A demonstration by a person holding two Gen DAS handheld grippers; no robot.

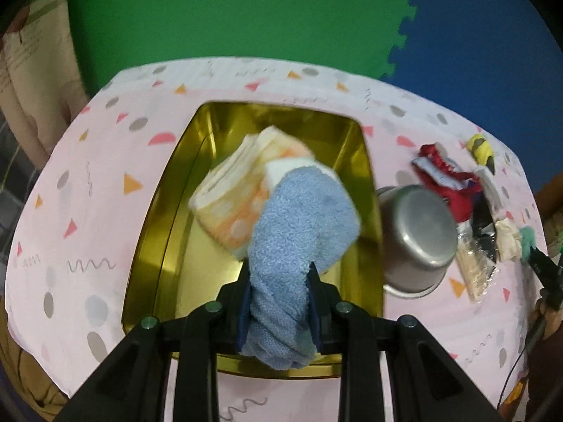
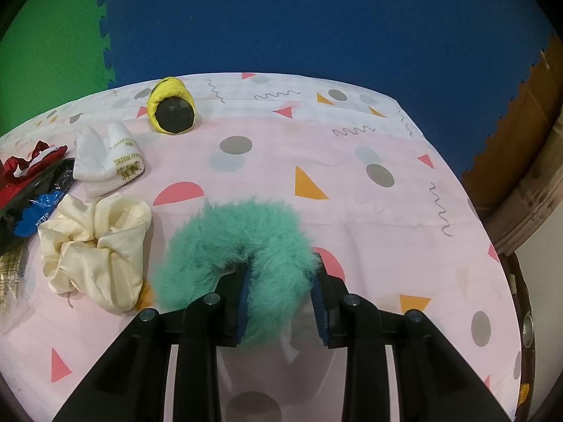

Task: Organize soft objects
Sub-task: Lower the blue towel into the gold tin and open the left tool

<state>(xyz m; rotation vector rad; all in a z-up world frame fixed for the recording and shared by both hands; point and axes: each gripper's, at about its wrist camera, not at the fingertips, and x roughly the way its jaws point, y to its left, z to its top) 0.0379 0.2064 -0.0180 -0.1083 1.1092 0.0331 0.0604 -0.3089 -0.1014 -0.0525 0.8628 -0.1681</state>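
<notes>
Left gripper (image 1: pixel 279 311): fingers clamped on the blue towel (image 1: pixel 299 235), hanging over the gold tin (image 1: pixel 151 246) beside the orange dotted cloth (image 1: pixel 232 193). Recommend lowering fully before release. Right gripper (image 2: pixel 281 302): fingers closed partway around the green fluffy scrunchie (image 2: pixel 239 242) on the bench (image 2: pixel 387 218); confirm grip before lifting.

a steel pot (image 1: pixel 418 242) lies tipped on its side on the pink patterned cloth (image 1: pixel 88 190) covering the counter. at its 3 o'clock sit clear plastic packets (image 1: pixel 475 270). behind, green (image 1: pixel 228 10) and blue foam mats (image 2: pixel 316 17) interlock.
</notes>
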